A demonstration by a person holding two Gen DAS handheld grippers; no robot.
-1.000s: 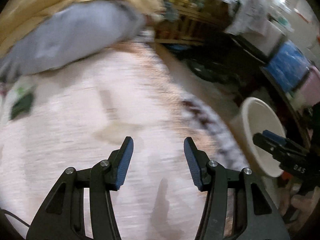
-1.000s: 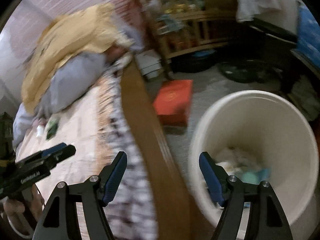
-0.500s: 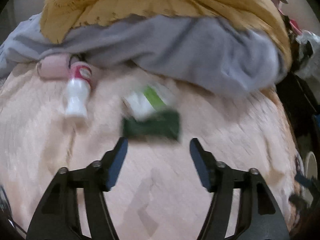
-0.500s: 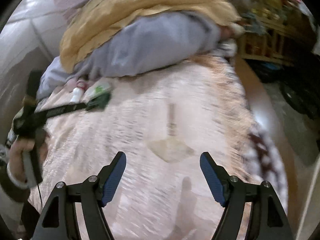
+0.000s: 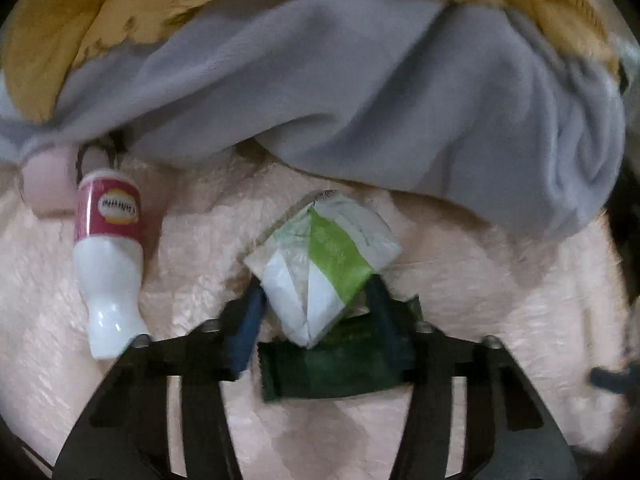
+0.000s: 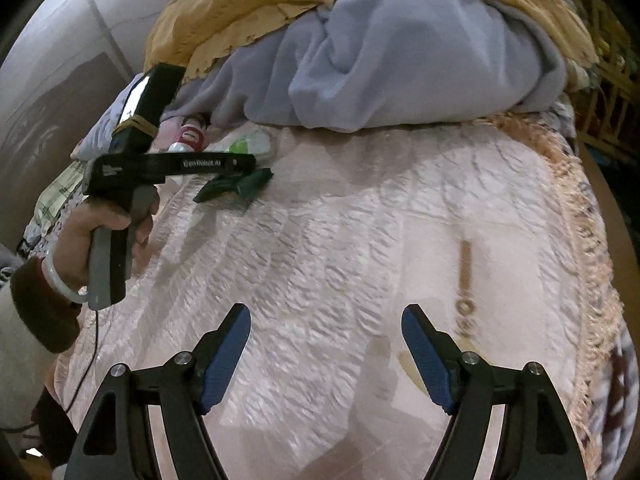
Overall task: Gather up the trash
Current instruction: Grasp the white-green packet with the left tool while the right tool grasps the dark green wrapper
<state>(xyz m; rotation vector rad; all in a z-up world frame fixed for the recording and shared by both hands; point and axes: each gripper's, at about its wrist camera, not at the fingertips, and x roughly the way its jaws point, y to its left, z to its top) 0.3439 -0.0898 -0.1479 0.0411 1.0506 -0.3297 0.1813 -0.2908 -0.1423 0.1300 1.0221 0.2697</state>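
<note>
A crumpled white and green wrapper [image 5: 324, 264] lies on the pink bedspread [image 5: 500, 320], partly over a dark green packet [image 5: 332, 364]. My left gripper [image 5: 314, 300] is open, with a finger on each side of the wrapper's near end, above the dark packet. A white bottle with a red label [image 5: 108, 256] lies to the left. In the right wrist view my right gripper [image 6: 326, 344] is open and empty over the bedspread [image 6: 360, 240], far from the trash; the left gripper [image 6: 240, 184], dark packet [image 6: 256, 182] and wrapper [image 6: 248, 146] show at upper left.
A grey blanket [image 5: 360, 92] under a yellow one [image 5: 120, 20] is heaped just behind the trash. A pink roll [image 5: 46, 184] lies beside the bottle's base. The bed's fringed edge [image 6: 592, 240] runs down the right, with wooden shelving [image 6: 608, 80] beyond.
My left gripper swung from the bin side of the bed to the trash and closed in until its fingers flank the wrapper. My right gripper swung from over the white bin to over the bedspread.
</note>
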